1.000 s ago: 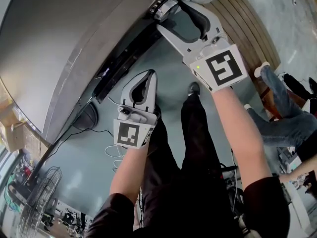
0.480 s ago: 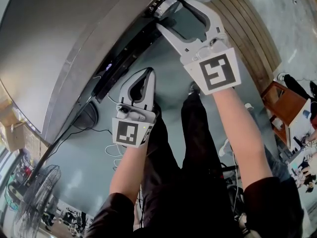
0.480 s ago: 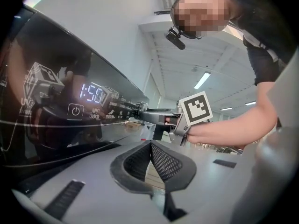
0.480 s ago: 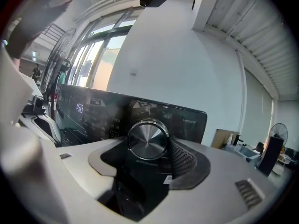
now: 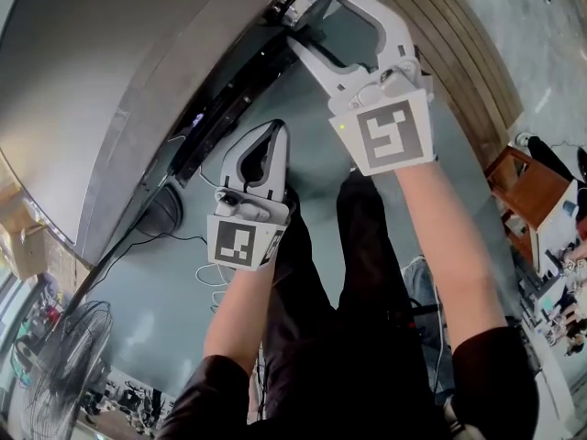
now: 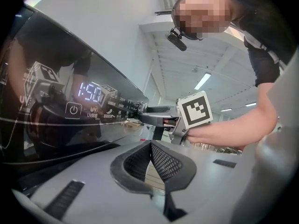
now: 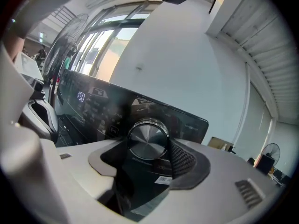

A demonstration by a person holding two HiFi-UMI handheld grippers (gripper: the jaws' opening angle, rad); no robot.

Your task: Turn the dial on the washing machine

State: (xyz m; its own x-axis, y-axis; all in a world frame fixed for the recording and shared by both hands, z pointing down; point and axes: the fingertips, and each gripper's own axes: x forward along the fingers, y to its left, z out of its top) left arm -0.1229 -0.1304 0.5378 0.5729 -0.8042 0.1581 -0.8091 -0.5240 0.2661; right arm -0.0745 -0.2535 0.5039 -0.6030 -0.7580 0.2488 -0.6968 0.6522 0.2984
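Observation:
The washing machine's black control panel (image 5: 225, 108) runs diagonally in the head view, with the silver dial (image 5: 300, 5) at its upper end. My right gripper (image 5: 315, 15) is shut on the dial. In the right gripper view the dial (image 7: 148, 140) sits between the pale left jaw and the black meshed pad (image 7: 185, 160), which presses its right edge. My left gripper (image 5: 275, 134) hangs lower, in front of the panel, shut on nothing; its pads meet (image 6: 150, 146). The lit display (image 6: 88, 92) reads 1:50, with the power button (image 6: 73, 109) below it.
A standing fan (image 5: 64, 365) is at the bottom left, beside white cables (image 5: 211, 278) on the grey floor. A wooden slatted surface (image 5: 459, 53) runs along the right, and a wooden stool (image 5: 523, 191) stands beyond it. My legs (image 5: 358, 273) are below the grippers.
The right gripper has twisted on the dial, and its marker cube has swung leftwards. The left gripper has barely moved. A person's legs at the right have left the view.

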